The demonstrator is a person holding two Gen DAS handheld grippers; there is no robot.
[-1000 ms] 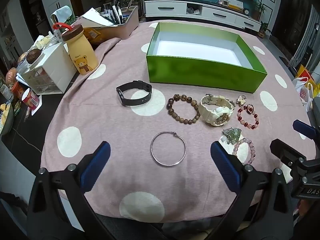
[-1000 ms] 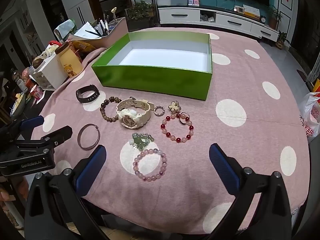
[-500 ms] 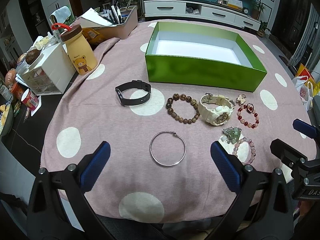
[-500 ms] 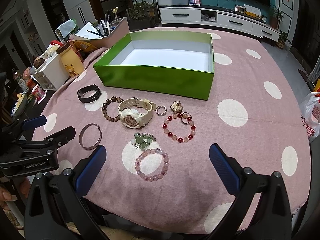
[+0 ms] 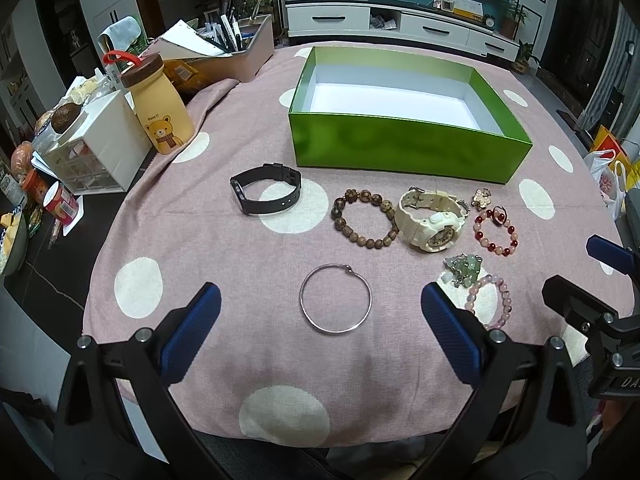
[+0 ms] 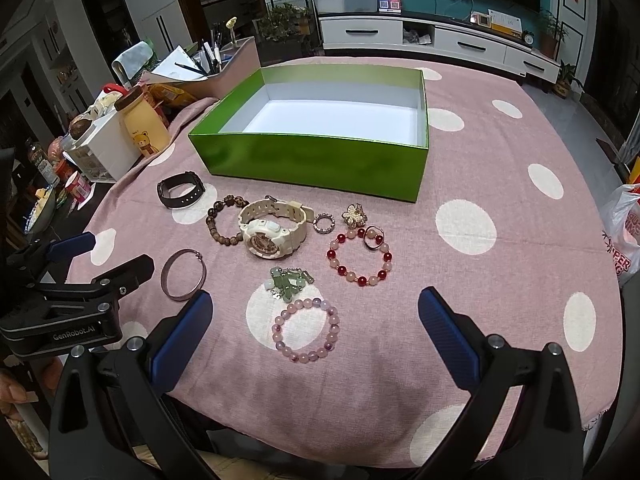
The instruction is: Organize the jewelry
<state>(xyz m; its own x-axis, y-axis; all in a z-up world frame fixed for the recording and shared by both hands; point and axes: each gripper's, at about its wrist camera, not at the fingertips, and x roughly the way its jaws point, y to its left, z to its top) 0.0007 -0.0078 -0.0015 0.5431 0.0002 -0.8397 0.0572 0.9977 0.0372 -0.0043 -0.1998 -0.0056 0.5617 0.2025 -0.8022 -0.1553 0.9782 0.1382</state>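
An empty green box (image 5: 404,152) (image 6: 316,160) stands at the back of the pink dotted cloth. In front of it lie a black band (image 5: 266,194), a brown bead bracelet (image 5: 364,218), a cream watch (image 5: 430,220) (image 6: 272,232), a red bead bracelet (image 6: 359,256), a green charm (image 6: 289,282), a pink bead bracelet (image 6: 306,330) and a silver bangle (image 5: 336,304). My left gripper (image 5: 320,320) hangs open just in front of the bangle. The right gripper (image 6: 316,328) is open too, near the pink bracelet. Neither holds anything.
A small ring (image 6: 324,223), a gold flower brooch (image 6: 354,216) and another ring (image 6: 374,238) lie by the red bracelet. At the left table edge stand a yellow bear bottle (image 5: 158,110), a white drawer unit (image 5: 94,152) and a pen tray (image 5: 236,54).
Both grippers have eased slightly forward and down toward the table, so the jewelry sits a little lower in each view. Nothing on the cloth has moved.
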